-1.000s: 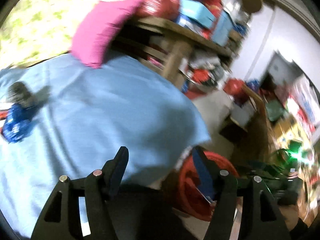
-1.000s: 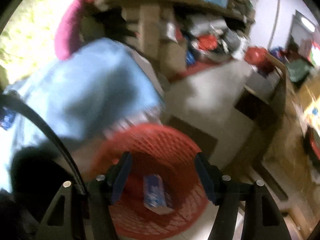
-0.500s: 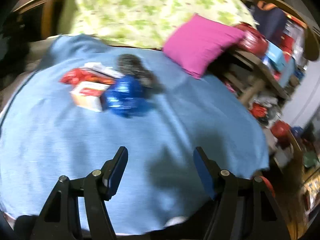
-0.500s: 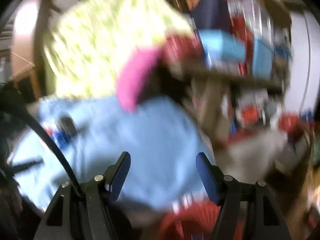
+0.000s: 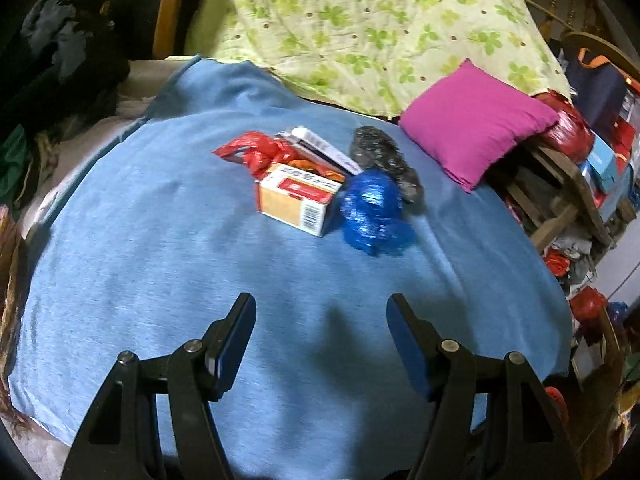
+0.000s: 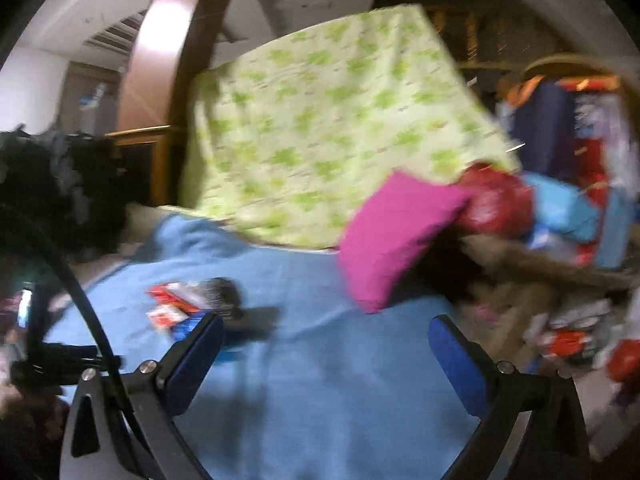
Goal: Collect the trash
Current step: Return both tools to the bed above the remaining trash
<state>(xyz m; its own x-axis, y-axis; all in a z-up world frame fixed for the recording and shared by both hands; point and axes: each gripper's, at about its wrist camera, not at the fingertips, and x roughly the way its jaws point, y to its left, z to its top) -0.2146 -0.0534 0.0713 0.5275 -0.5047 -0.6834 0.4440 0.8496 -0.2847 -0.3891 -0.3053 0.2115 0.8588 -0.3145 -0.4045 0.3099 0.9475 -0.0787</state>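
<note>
Bed, blue sheet [image 5: 168, 264], contents listed left to right.

1. Red wrapper [image 5: 256, 151]: crumpled, toward the sheet's far edge, at the left end of the trash cluster.
2. Box [image 5: 298, 199]: cream and red, barcode on its near end, just right of the wrapper and touching it.
3. White carton [image 5: 324, 149]: flat, behind the box, slanting toward the far edge.
4. Blue foil [image 5: 372, 210]: crumpled, touching the box's right end.
5. Dark wad [image 5: 386, 162]: behind the foil, toward the pink pillow [image 5: 476, 122] at the sheet's far right corner.

My left gripper [image 5: 320, 336]: jaws about half apart, nothing between them, over the bare near part of the sheet, well short of the cluster.

My right gripper [image 6: 322, 340]: jaws have just been opening and stand wide apart, nothing between them. Its view is blurred; the cluster lies beyond the left finger [image 6: 192, 360].

Green-print cloth [image 5: 372, 20] hangs behind the bed.
</note>
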